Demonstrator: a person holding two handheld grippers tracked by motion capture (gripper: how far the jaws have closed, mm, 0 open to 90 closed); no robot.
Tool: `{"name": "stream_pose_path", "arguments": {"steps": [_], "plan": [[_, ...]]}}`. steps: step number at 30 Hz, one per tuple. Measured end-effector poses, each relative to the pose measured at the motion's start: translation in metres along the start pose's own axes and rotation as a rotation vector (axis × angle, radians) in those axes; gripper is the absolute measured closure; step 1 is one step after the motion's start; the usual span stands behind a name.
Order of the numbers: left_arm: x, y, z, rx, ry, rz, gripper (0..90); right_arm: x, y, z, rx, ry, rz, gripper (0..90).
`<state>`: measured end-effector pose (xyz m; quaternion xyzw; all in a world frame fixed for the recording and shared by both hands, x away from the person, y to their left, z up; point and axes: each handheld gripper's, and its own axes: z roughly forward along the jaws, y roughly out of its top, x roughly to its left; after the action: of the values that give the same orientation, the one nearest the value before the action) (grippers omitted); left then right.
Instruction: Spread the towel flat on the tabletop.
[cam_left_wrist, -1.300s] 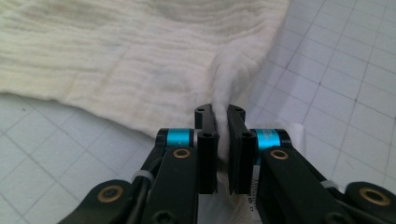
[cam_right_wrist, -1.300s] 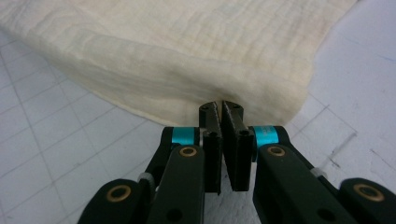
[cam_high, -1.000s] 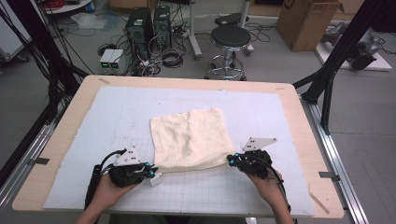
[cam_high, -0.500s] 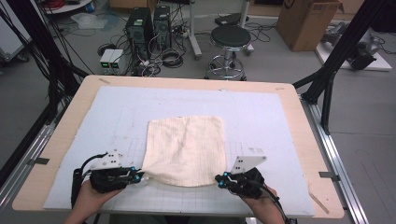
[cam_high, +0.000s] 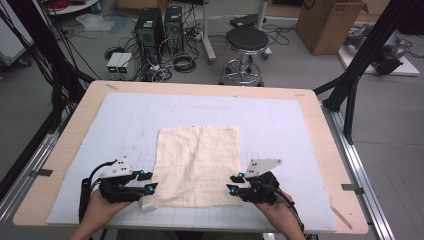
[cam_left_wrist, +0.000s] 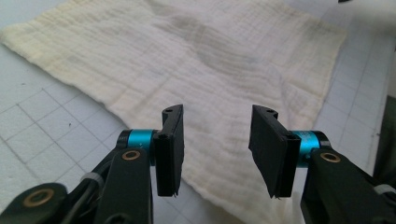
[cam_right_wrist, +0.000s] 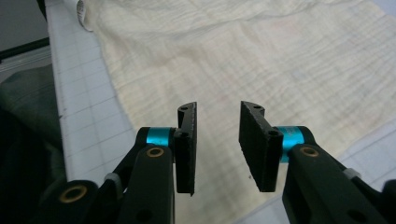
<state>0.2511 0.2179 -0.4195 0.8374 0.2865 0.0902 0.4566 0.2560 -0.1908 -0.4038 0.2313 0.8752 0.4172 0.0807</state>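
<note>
A cream cloth (cam_high: 198, 165) lies spread flat on the pale gridded mat (cam_high: 300, 130), toward its near edge. The left gripper (cam_high: 148, 180) and right gripper (cam_high: 233, 183) sit at its near corners, jaws parted, empty. A small white piece by the left corner is hard to identify.

Crinkled woven cloth (cam_high: 198, 164), matt

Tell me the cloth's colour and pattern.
Cream cloth with a faint woven grid; clearest in the left gripper view.
</note>
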Motion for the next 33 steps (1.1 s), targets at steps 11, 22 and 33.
{"name": "stream_pose_path", "arguments": {"steps": [11, 22, 33], "plan": [[-0.013, -0.014, -0.001, 0.052, -0.101, 0.079, 65.0, 0.002, -0.012, 0.017, 0.05, 0.134, -0.045, 64.7], [-0.009, -0.019, 0.011, 0.13, -0.038, 0.084, 83.6, 0.01, -0.02, 0.03, 0.122, 0.14, -0.078, 80.0], [-0.01, -0.012, -0.013, 0.011, -0.124, 0.024, 58.9, 0.014, -0.015, 0.008, 0.057, 0.254, -0.055, 80.8]]}}
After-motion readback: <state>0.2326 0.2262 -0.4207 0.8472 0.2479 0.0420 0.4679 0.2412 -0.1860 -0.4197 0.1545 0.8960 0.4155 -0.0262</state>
